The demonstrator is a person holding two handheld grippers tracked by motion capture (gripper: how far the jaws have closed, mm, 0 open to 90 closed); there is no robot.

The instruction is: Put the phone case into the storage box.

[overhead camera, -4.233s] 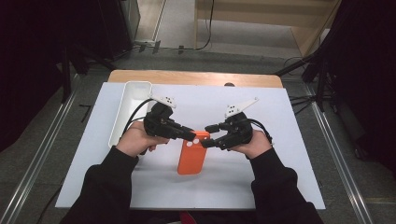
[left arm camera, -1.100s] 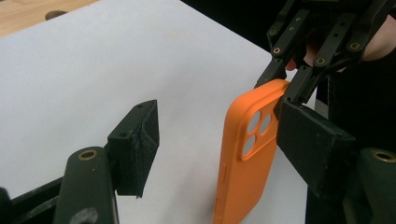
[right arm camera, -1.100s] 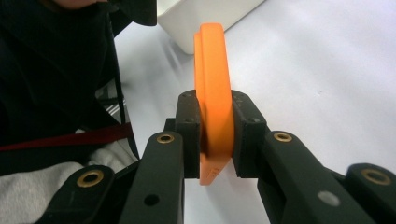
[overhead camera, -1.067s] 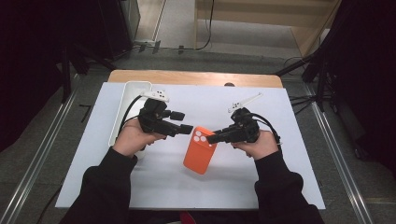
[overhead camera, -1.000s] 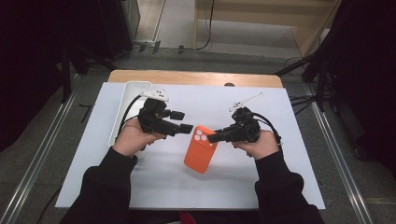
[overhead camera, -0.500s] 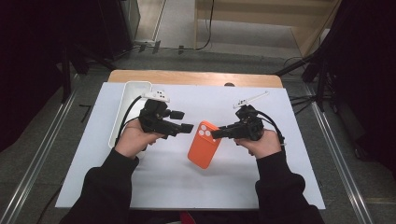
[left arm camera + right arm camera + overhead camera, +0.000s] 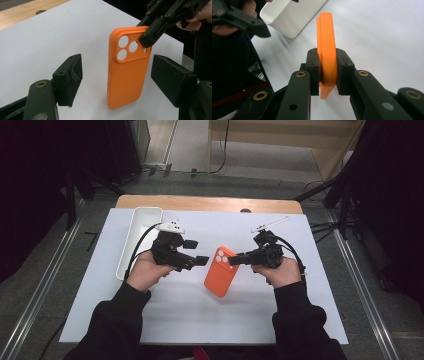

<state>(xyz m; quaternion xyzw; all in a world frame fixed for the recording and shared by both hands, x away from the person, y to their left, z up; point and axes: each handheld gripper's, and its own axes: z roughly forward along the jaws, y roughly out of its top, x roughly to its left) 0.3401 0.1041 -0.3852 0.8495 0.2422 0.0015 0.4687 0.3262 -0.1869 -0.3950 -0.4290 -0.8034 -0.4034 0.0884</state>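
The desk (image 7: 165, 320) carries a white sheet over a wooden top, on grey floor in a dark room. The white tray (image 7: 142, 222) lies far left. The right tongs (image 7: 235, 260) pinch the orange phone case (image 7: 220, 279) above mid-desk. The left tongs (image 7: 196, 252), spread, have just been opening beside it.

I see a white table top (image 7: 165, 320) lying on a wooden table (image 7: 210, 203) whose far edge peeks out. A white tray (image 7: 131, 245) sits at the left side of the top. The floor (image 7: 60, 270) is grey, and a shiny metal rail (image 7: 42, 290) runs along each side of the table. Behind it stands light wooden furniture (image 7: 280, 145) with cables on the floor near it. Both far sides are very dark, and the light falls brightly on the table
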